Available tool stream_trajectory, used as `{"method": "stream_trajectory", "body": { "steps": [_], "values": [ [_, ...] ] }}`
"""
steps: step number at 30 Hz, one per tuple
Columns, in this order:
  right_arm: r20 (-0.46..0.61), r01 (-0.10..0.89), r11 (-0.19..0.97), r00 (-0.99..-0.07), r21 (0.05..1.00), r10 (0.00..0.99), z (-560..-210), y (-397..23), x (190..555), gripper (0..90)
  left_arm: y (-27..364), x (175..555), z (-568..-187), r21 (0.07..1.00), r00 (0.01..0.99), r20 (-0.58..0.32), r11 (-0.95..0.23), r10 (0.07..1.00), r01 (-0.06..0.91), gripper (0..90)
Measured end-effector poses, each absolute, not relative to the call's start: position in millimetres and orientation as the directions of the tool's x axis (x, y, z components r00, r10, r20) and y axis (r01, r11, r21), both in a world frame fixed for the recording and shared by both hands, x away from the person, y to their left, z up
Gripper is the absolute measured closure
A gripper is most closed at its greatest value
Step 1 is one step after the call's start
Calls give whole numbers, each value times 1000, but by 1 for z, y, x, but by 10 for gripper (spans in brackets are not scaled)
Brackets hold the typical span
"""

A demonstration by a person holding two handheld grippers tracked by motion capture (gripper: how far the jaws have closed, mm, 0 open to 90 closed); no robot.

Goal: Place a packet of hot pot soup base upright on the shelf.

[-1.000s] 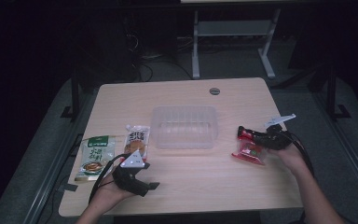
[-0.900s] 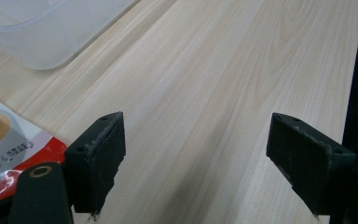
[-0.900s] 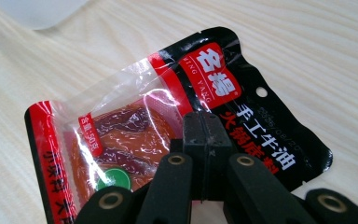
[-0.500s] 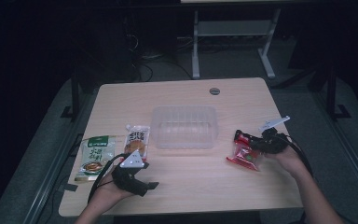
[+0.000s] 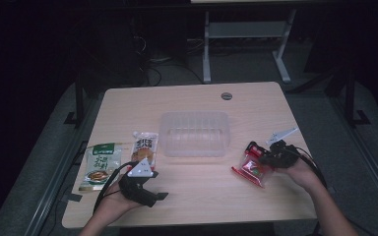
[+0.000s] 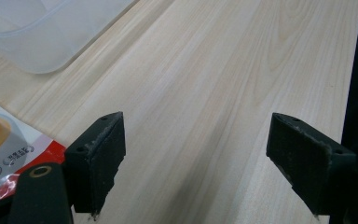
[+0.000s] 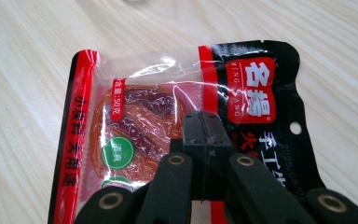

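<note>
I am sitting at the big wooden table; in the middle of it the clear plastic box is waiting with nothing in it that I can see; on my left side the green snack bag and the white snack bag are lying flat, side by side. My right gripper is pinching the red snack bag; its jaws are pressing tight together on the bag's edge, and the bag is hanging just to the right of the box, near the table top. My left gripper is resting near the front edge; its jaws are standing wide apart with only bare wood between them. I think I am carrying the red bag to the box; next I am needing to bring it over the box rim, lower it inside, then let my jaws go loose.
</note>
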State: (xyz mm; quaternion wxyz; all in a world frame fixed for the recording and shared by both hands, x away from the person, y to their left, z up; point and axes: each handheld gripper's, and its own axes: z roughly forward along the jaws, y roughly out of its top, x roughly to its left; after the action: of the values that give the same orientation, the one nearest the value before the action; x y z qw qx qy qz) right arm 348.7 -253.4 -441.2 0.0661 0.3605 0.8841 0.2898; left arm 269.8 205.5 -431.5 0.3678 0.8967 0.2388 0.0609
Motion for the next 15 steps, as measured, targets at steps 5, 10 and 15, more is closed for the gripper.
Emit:
{"method": "stream_trajectory", "body": {
  "steps": [5,10,15],
  "values": [
    [93,576,603,-761,552,642,-440,-244,346,898,206,270,-431,687,878,-65,-617,473,384,193],
    [95,548,633,-792,547,603,-440,-235,343,898,205,270,-431,687,877,-65,-617,476,385,192],
    [98,529,648,-810,548,579,-440,-226,341,898,206,270,-431,687,878,-63,-617,475,384,192]
  ]
}}
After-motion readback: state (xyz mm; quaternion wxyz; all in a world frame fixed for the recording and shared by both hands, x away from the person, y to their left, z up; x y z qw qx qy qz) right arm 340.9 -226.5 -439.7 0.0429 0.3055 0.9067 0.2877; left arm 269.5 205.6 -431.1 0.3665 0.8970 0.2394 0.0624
